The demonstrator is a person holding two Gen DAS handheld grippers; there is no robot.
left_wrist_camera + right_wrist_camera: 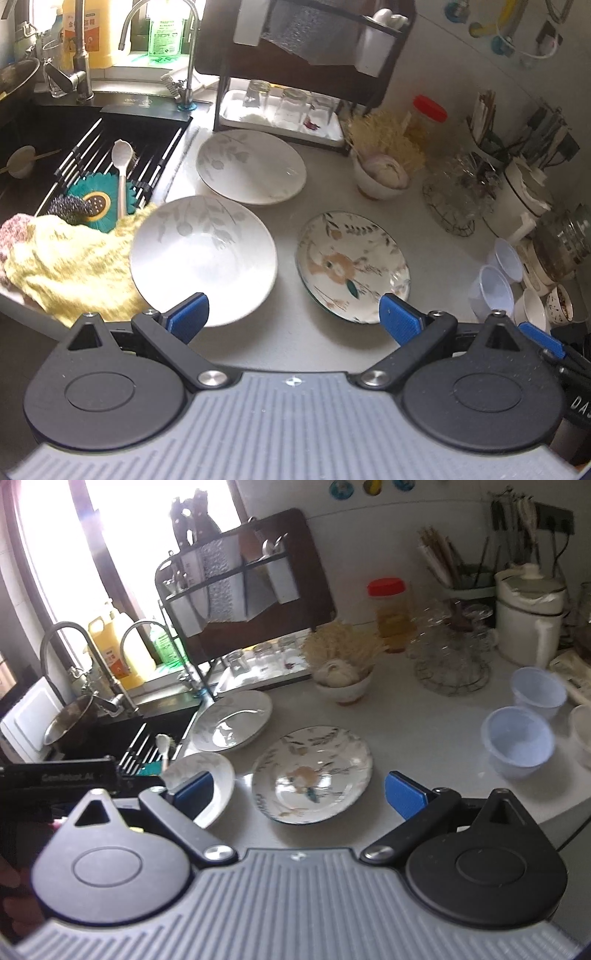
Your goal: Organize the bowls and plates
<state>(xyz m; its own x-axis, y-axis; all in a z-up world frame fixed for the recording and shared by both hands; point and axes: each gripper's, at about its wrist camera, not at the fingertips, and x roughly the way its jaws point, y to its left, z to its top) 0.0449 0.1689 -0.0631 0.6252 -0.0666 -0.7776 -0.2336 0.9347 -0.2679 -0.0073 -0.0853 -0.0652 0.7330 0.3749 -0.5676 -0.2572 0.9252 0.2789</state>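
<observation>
Starting nearest, the left gripper (293, 314) is held wide open with nothing in it, low over the worktop (288, 336), and the right gripper (299, 794) is held just as wide and just as empty. No dish has been picked up yet, it seems. Right in front, the near white plate (203, 258) lies on the left with its edge on the yellow cloth (66, 269), so it may be tipped a little and could be rocked or pushed off toward the sink (122, 162) if it is pinched badly. Beside it on the right, with a small gap between, the flowered plate (352, 264) lies flat; its thin, shiny rim could be let slip from the blue pads (188, 315). Plates could be chipped if one is dropped onto another. Farther back, the far white plate (251, 166) lies close to the dish rack (295, 74) and the tap (188, 55), which could be bumped. To the right, the light plastic cups (517, 738) could be knocked over by a wide swing.
</observation>
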